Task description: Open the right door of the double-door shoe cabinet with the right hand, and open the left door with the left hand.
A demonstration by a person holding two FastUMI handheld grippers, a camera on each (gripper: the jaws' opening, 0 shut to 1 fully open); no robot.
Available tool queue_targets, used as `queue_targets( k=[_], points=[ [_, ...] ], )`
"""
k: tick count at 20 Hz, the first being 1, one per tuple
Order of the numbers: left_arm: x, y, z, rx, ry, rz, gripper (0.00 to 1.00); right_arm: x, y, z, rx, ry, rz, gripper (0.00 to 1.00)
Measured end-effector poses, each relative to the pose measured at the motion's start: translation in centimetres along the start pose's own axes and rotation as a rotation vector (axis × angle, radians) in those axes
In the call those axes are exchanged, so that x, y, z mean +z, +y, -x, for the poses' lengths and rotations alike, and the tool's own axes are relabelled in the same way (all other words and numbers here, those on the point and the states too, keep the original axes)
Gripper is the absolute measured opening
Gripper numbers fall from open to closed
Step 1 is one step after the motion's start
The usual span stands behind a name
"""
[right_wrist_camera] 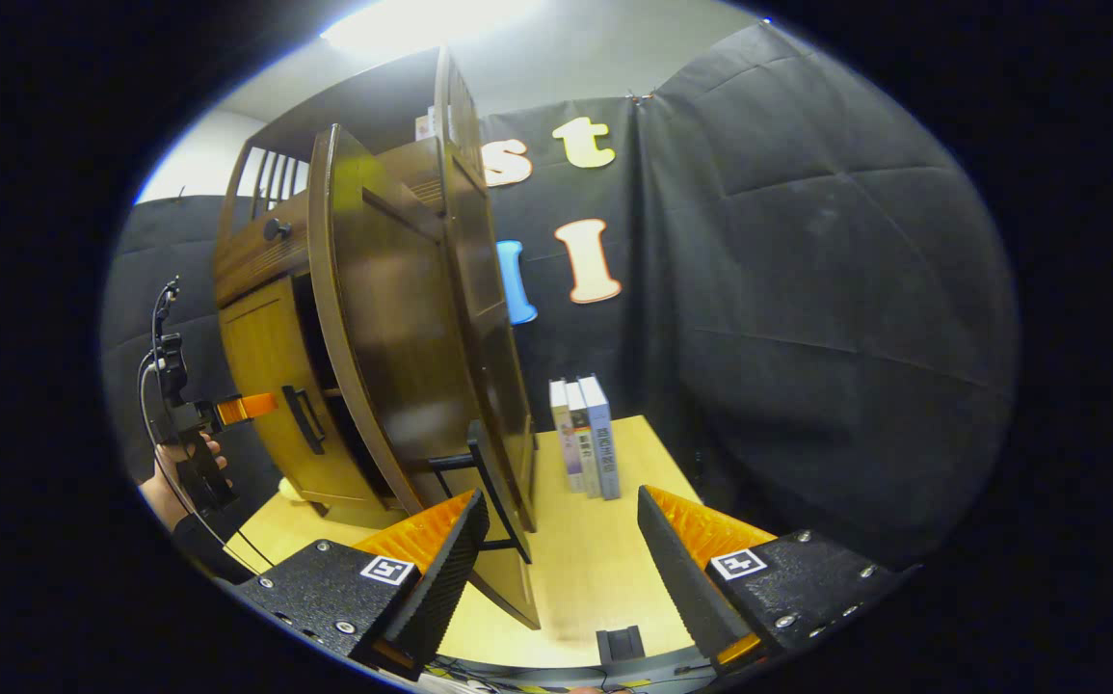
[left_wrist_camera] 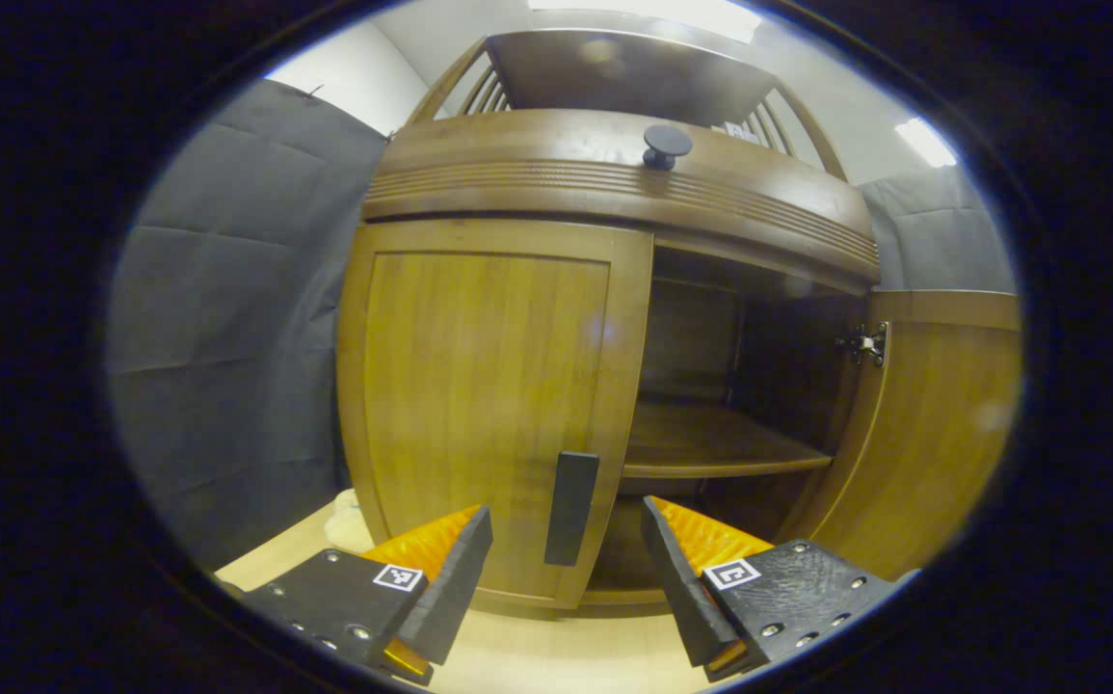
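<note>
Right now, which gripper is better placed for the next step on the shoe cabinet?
Left. The right door already stands open, and the left door is shut. The left gripper is open, with the left door's handle just ahead between its fingers.

Black quilted cloth [right_wrist_camera: 807,289] hangs as the booth wall, creased in broad panels, behind and to both sides of the bench. Above the cloth, a plain white wall [left_wrist_camera: 344,77] and pale ceiling [right_wrist_camera: 556,67]. Bright ceiling light [right_wrist_camera: 421,24] overhead in the right gripper view; a second strip light [left_wrist_camera: 924,142] shows at upper right in the left gripper view. Bench [right_wrist_camera: 604,569] top is light wood, smooth. Three books [right_wrist_camera: 583,439] stand upright together near the bench's far edge, spines outward, close to the cloth.
</note>
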State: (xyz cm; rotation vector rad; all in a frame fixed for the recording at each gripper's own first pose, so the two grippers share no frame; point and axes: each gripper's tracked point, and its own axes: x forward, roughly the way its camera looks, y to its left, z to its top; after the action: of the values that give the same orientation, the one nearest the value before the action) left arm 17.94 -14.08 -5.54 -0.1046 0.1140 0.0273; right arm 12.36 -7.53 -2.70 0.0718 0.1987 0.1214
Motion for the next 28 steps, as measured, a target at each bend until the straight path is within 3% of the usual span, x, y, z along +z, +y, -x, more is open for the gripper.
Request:
queue_targets(
  k=[3, 7, 8, 10, 11, 12, 13, 15, 18, 20, 22, 24, 27, 28],
  points=[
    [-0.5, 0.0, -3.6, -0.039, 0.005, -0.013, 0.89, 0.2, -1.2, 1.7, -0.121, -0.021, -0.05, 0.91],
    [-1.4, 0.3, -6.6, -0.058, -0.002, -0.053, 0.89, 0.0, -1.4, 4.3, -0.255, -0.041, -0.063, 1.0],
    [-1.8, 0.3, -7.1, -0.064, 0.001, -0.058, 0.86, -0.2, -1.1, 4.8, -0.28, -0.04, -0.062, 0.92],
    [-2.4, 0.2, -8.0, -0.083, 0.016, -0.056, 0.92, -0.5, -0.2, 5.5, -0.31, -0.041, -0.062, 0.91],
    [-2.7, 0.0, -8.3, -0.094, 0.023, -0.056, 0.95, -0.6, 0.3, 5.7, -0.325, -0.043, -0.057, 0.95],
    [-3.0, 0.2, -8.7, -0.091, 0.021, -0.061, 0.83, -0.8, 0.6, 5.7, -0.34, -0.045, -0.052, 0.91],
    [-3.2, 0.1, -9.0, -0.103, 0.021, -0.062, 0.71, -0.9, 1.1, 5.5, -0.346, -0.046, -0.051, 0.95],
    [-3.0, -0.5, -8.5, -0.123, 0.002, -0.067, 0.46, -1.1, 3.1, 4.9, -0.326, -0.046, -0.05, 0.92],
    [-3.0, -0.5, -9.0, -0.108, -0.021, -0.109, 0.31, -2.1, 5.8, 4.5, -0.283, -0.037, -0.02, 0.96],
    [-3.2, -0.7, -9.3, -0.114, -0.022, -0.072, 0.2, -3.2, 7.5, 4.0, -0.245, -0.015, 0.003, 0.92],
    [-3.3, -0.5, -8.9, -0.123, -0.013, -0.076, 0.14, -3.8, 9.0, 3.7, -0.21, 0.003, 0.017, 0.92],
    [-3.1, -0.7, -8.8, -0.135, -0.013, -0.073, 0.28, -4.1, 10.3, 3.3, -0.178, 0.004, 0.009, 0.96],
    [-2.8, -0.7, -8.6, -0.148, -0.028, -0.088, 0.17, -4.5, 11.8, 2.7, -0.148, -0.004, -0.005, 0.92],
    [-2.7, -0.8, -8.5, -0.155, -0.029, -0.084, 0.14, -4.8, 12.2, 2.4, -0.141, -0.002, -0.012, 0.95]
  ],
)
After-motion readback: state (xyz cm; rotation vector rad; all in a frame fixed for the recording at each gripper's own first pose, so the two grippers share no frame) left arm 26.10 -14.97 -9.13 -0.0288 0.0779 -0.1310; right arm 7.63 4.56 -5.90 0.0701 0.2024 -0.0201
